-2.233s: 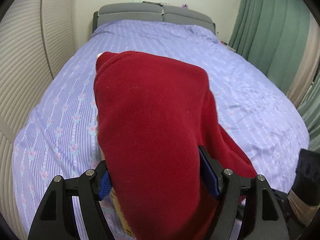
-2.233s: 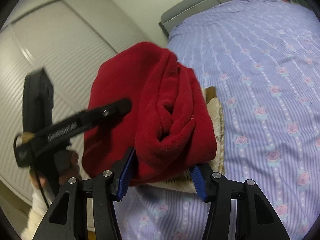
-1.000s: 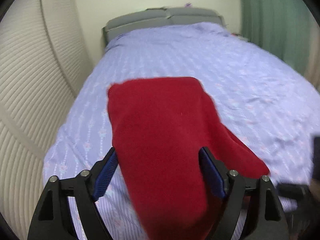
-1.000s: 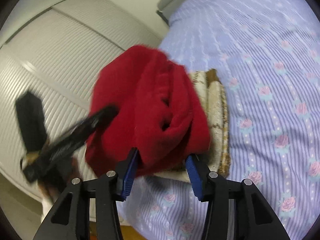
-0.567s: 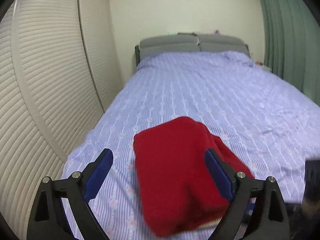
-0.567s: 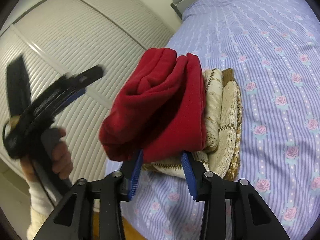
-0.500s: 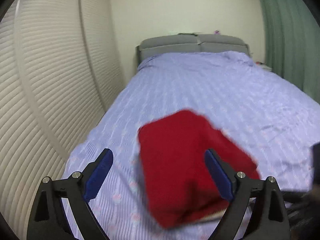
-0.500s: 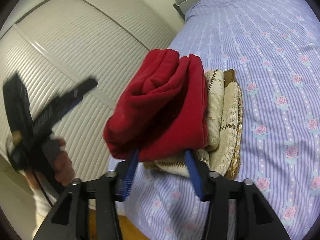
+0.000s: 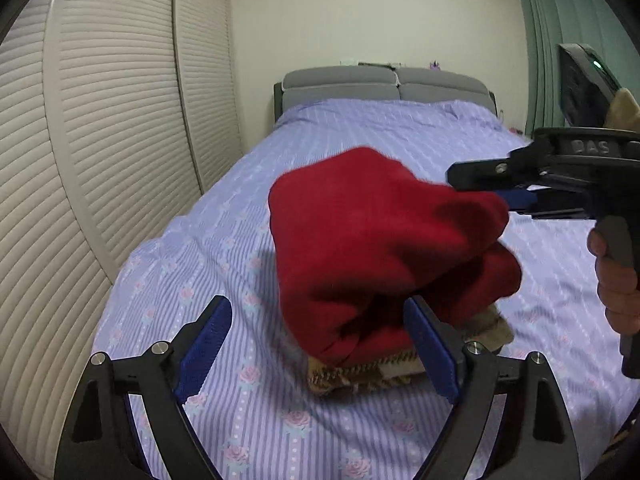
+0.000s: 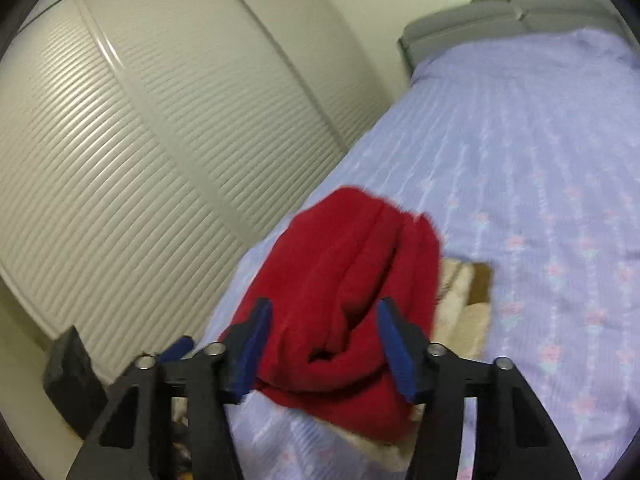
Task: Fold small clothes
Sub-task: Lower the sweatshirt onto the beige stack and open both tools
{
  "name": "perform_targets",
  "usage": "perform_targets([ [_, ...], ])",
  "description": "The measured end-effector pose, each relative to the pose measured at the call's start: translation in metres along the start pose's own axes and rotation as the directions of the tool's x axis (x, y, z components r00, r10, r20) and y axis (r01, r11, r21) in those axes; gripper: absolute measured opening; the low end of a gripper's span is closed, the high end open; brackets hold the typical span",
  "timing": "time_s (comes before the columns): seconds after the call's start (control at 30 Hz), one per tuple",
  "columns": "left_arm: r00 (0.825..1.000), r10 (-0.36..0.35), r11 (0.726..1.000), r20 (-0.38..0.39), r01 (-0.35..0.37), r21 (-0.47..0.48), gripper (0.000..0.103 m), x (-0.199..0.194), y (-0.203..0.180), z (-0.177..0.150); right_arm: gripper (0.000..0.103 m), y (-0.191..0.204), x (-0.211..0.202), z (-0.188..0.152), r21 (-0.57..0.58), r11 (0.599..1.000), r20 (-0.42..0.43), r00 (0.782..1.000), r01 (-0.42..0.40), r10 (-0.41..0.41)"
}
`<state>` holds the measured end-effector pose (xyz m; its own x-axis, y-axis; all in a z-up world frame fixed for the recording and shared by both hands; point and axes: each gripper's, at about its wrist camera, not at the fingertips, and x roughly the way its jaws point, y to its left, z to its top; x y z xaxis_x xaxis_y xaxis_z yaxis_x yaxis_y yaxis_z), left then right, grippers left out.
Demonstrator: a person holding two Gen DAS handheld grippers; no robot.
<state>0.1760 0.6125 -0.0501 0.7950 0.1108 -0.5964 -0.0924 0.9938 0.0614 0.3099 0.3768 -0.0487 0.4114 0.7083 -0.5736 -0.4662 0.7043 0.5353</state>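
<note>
A folded red garment point(image 9: 380, 248) lies on top of a folded beige and brown knit garment point(image 9: 376, 372) near the foot of the bed. It also shows in the right wrist view point(image 10: 352, 304), over the beige garment point(image 10: 464, 304). My left gripper point(image 9: 320, 352) is open and empty, just in front of the stack. My right gripper point(image 10: 326, 348) is open and empty, a little back from the red garment's near end. In the left wrist view the right gripper point(image 9: 516, 196) sits at the garment's right side.
The bed's purple flowered sheet point(image 9: 400, 136) stretches to a grey headboard point(image 9: 384, 84). Slatted wardrobe doors point(image 9: 100, 128) run close along the left. Green curtains point(image 9: 560, 12) hang at the right. A hand point(image 9: 616, 280) holds the right gripper's handle.
Both grippers have opened and let go of the red garment, which now rests on the beige one. Both have drawn back from the stack.
</note>
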Motion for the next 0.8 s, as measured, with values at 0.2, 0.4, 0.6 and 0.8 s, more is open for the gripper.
perform_targets([
  [0.2, 0.997, -0.026, 0.998, -0.073, 0.022, -0.054, 0.061, 0.024, 0.006, -0.007, 0.024, -0.009, 0.021, -0.021, 0.000, 1.000, -0.112, 0.994, 0.011, -0.011],
  [0.4, 0.997, -0.067, 0.994, -0.042, 0.063, -0.084, 0.057, 0.019, 0.007, -0.005, 0.021, -0.002, -0.019, -0.048, 0.028, 1.000, -0.013, 1.000, 0.006, -0.006],
  [0.6, 0.992, -0.058, 0.988, -0.115, 0.041, -0.146, 0.075, 0.044, 0.027, -0.013, 0.021, -0.005, 0.011, -0.053, 0.027, 0.997, -0.044, 0.997, 0.066, -0.065],
  [0.8, 0.988, -0.027, 0.988, -0.152, 0.003, -0.155, 0.081, 0.044, 0.030, -0.020, 0.021, 0.005, 0.021, -0.053, -0.067, 0.992, -0.030, 0.993, 0.110, -0.112],
])
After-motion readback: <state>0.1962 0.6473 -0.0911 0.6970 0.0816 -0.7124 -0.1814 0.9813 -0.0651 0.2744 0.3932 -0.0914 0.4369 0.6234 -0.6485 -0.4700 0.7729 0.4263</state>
